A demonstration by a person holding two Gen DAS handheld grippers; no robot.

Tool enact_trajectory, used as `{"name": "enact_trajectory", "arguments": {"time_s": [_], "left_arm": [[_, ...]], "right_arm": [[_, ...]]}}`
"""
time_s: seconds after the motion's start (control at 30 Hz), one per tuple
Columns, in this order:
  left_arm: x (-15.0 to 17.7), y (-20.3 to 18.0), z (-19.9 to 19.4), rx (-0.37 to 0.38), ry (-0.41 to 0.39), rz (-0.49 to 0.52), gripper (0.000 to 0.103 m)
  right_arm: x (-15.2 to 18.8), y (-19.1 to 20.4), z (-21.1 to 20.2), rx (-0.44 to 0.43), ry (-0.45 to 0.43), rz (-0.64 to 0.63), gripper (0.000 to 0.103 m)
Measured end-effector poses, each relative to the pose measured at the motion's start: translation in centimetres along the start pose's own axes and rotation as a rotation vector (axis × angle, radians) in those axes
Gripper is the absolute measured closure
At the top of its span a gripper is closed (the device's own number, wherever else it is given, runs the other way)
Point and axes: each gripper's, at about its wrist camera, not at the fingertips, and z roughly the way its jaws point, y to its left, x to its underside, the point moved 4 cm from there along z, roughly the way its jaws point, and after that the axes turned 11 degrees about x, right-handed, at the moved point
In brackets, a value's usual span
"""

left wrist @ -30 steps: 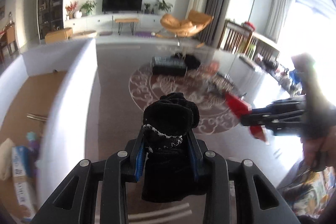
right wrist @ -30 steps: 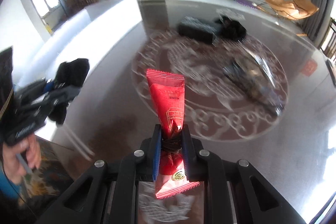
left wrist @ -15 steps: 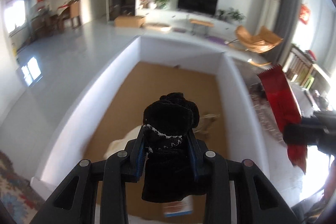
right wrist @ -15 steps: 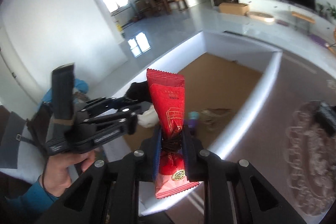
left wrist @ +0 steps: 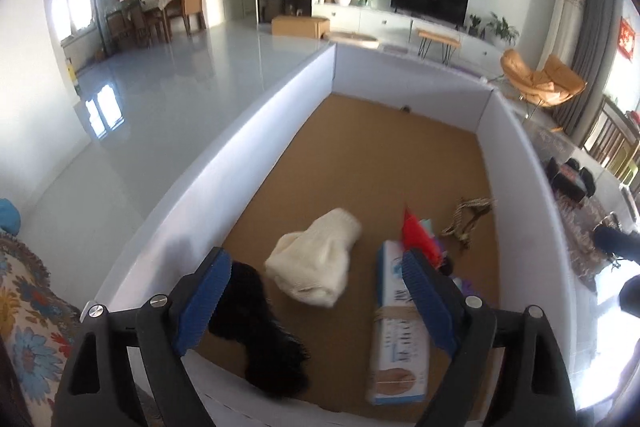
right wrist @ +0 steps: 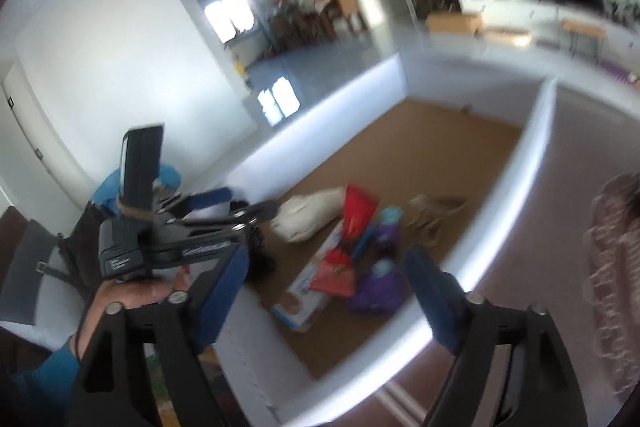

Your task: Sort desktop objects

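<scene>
Your left gripper (left wrist: 316, 297): jaws wide, holding nothing | your right gripper (right wrist: 328, 289): jaws wide, holding nothing | black sock (left wrist: 260, 327) in box (left wrist: 192, 195) by near wall | red packet (right wrist: 348, 239) atop carton (right wrist: 308, 291), beside white sock (left wrist: 316, 259)

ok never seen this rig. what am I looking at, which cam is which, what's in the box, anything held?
There is no robot arm here. A person holds a two-finger gripper in each hand, and each gripper carries a fisheye camera looking forward along its fingers.

The left wrist view shows the left gripper with its blue-padded fingers spread open and empty. The right wrist view shows the right gripper, also open and empty, with the left one visible beside it in the person's hand.

Both look down into a white-walled box with a brown floor. Inside lie a black fuzzy cloth, a cream knitted item, a long white carton, a red snack packet, something purple and a tan corded item.
</scene>
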Motion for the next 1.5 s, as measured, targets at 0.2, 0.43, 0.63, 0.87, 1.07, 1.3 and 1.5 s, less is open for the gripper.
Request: {"name": "enact_trajectory", "arguments": {"time_s": [0.2, 0.43, 0.63, 0.87, 1.07, 1.3, 1.5], "left_arm": [[-1.4, -8.9, -3.5, 0.132, -0.108, 0.132, 0.014], [0.9, -22.0, -5.0, 0.424, -0.086, 0.229, 0.000], [5.5, -30.9, 1.8, 0.442, 0.055, 0.349, 0.000], [8.4, -35.8, 10.9, 0.285, 0.162, 0.473, 0.000], [8.9, -36.7, 14.0, 0.239, 0.194, 0.467, 0.000], [8.7, -35.1, 14.9, 0.296, 0.240, 0.386, 0.000], [8.7, -35.1, 15.0, 0.296, 0.239, 0.385, 0.000]], "right_arm": [[4.6, -10.2, -5.4, 0.338, -0.104, 0.002, 0.002], [15.8, -24.4, -9.7, 0.660, 0.097, 0.142, 0.002], [19.8, -30.1, -12.6, 0.761, 0.154, 0.225, 0.002], [20.5, -29.4, -12.8, 0.750, 0.177, 0.247, 0.000], [20.9, -29.9, -13.0, 0.747, 0.177, 0.277, 0.000], [20.9, -29.9, -13.1, 0.747, 0.176, 0.277, 0.000], [20.9, -29.9, -13.1, 0.747, 0.176, 0.277, 0.000]]}}
